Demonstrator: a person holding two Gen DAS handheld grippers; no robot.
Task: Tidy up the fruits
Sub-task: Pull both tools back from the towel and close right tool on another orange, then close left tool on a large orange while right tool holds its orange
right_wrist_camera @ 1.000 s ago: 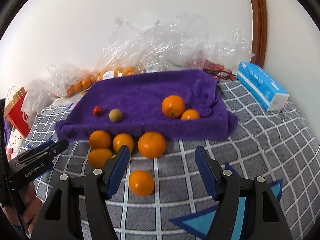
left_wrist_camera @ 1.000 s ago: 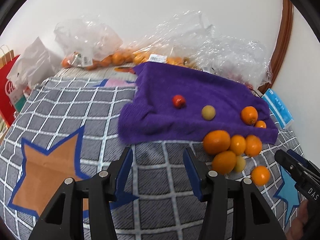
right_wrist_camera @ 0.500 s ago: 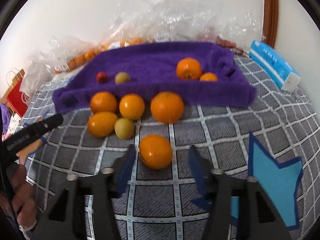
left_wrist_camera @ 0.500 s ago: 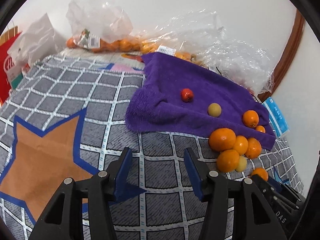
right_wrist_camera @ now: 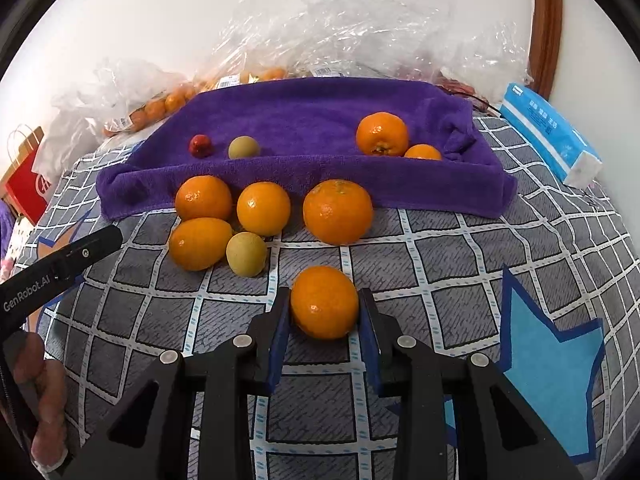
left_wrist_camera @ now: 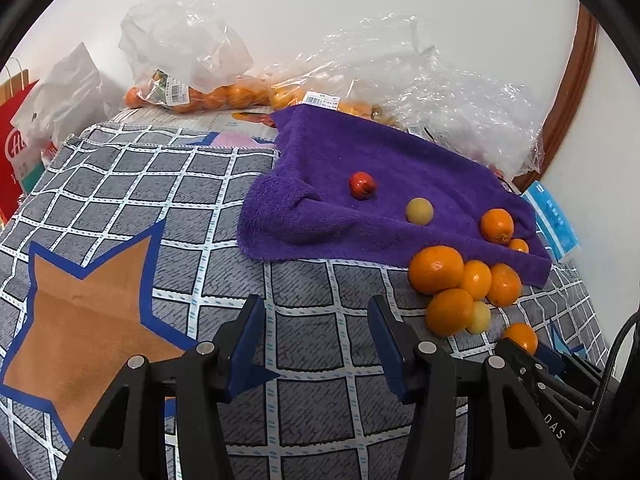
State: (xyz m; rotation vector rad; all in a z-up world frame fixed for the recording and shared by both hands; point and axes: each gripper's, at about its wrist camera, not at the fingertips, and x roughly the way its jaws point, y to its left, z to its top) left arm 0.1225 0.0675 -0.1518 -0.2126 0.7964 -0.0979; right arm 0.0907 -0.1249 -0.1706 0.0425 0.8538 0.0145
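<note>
A purple towel point(right_wrist_camera: 312, 120) lies on the checked cloth and carries a small red fruit point(right_wrist_camera: 200, 145), a yellow-green fruit point(right_wrist_camera: 243, 147) and two oranges point(right_wrist_camera: 382, 134). Several oranges point(right_wrist_camera: 338, 212) and a pale fruit point(right_wrist_camera: 246, 254) sit in front of it. My right gripper point(right_wrist_camera: 325, 312) is shut on a lone orange point(right_wrist_camera: 324, 302) that rests on the cloth. My left gripper point(left_wrist_camera: 316, 344) is open and empty over the cloth, left of the fruit pile point(left_wrist_camera: 460, 284).
Clear plastic bags point(left_wrist_camera: 192, 56) with more oranges lie along the wall behind the towel. A blue tissue pack point(right_wrist_camera: 548, 128) lies at the right. A red paper bag point(left_wrist_camera: 16, 148) stands at the far left. The left gripper's side shows in the right wrist view point(right_wrist_camera: 60, 264).
My right gripper moved forward and closed its fingers onto the lone orange. My left gripper shifted a little and stays open.
</note>
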